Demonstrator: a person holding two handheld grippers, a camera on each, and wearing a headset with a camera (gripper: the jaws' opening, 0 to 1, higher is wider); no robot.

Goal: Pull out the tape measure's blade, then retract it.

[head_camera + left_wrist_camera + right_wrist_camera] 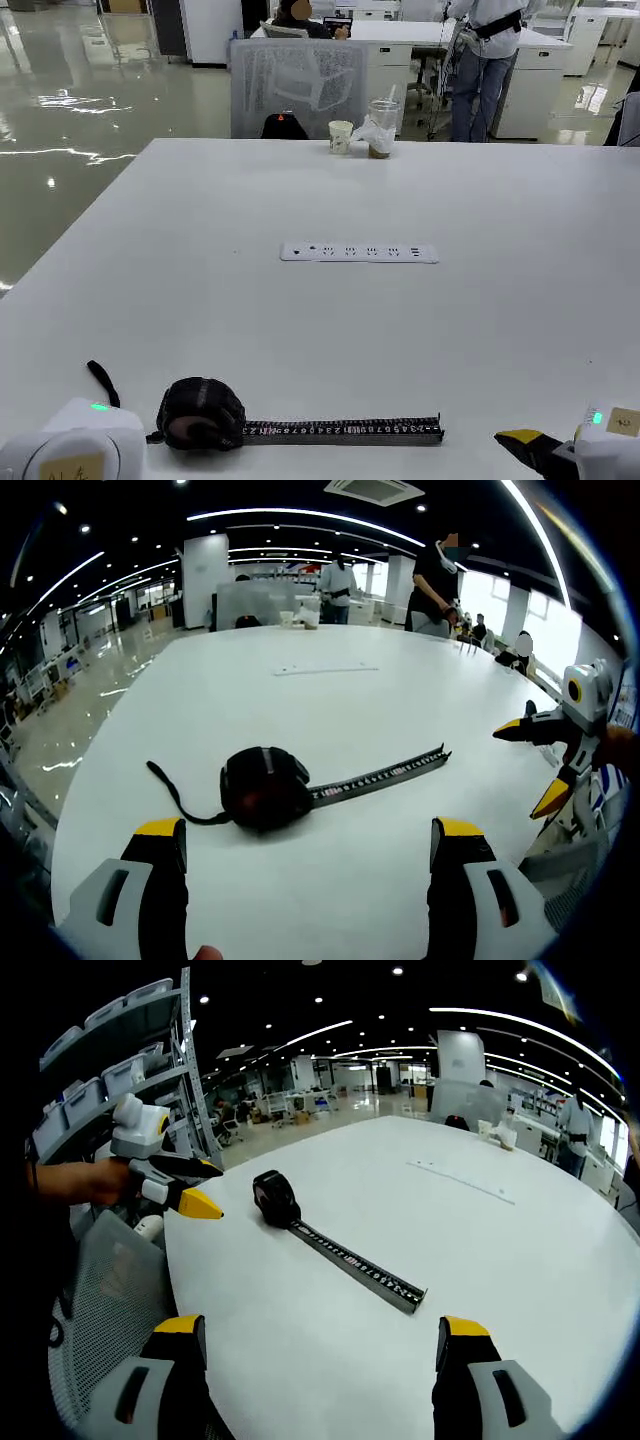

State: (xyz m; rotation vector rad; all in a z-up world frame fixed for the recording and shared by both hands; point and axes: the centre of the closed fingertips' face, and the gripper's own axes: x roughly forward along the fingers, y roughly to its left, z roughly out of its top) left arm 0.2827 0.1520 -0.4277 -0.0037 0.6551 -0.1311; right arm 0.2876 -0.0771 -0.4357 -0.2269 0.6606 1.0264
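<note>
Tape measure case (200, 413) lies on its side on the white table (500, 330), close to the near edge. Blade (340, 431) is out, flat on the surface and running right from the case; its hook end (438, 431) points toward the right gripper (320, 1325). Strap (103, 383) trails off the case's left side.

Left gripper (308, 828): jaws wide apart, empty, facing the case from just short of it. Right gripper: jaws wide apart, empty, off beyond the hook end and not touching it. Nothing restrains case or blade.

Assessment: the pull-out looks done, with retraction outstanding. Whether a lock holds the blade cannot be told from these views.

Hazards noted:
- Case unsecured. If the blade is released or fed back with no grip on the case, the case is likely to skid or spin on the smooth top.
- Near edge. A clumsy approach by the left gripper could nudge the case toward the edge and off it.
- Rounded case. Jaws closing off-centre may squeeze it out sideways rather than seat on it.
- Free blade. An uncontrolled return would whip the hook into the case mouth; guiding it with the right gripper would reduce that.
- Strap. It could snag a left jaw and drag the case.
</note>
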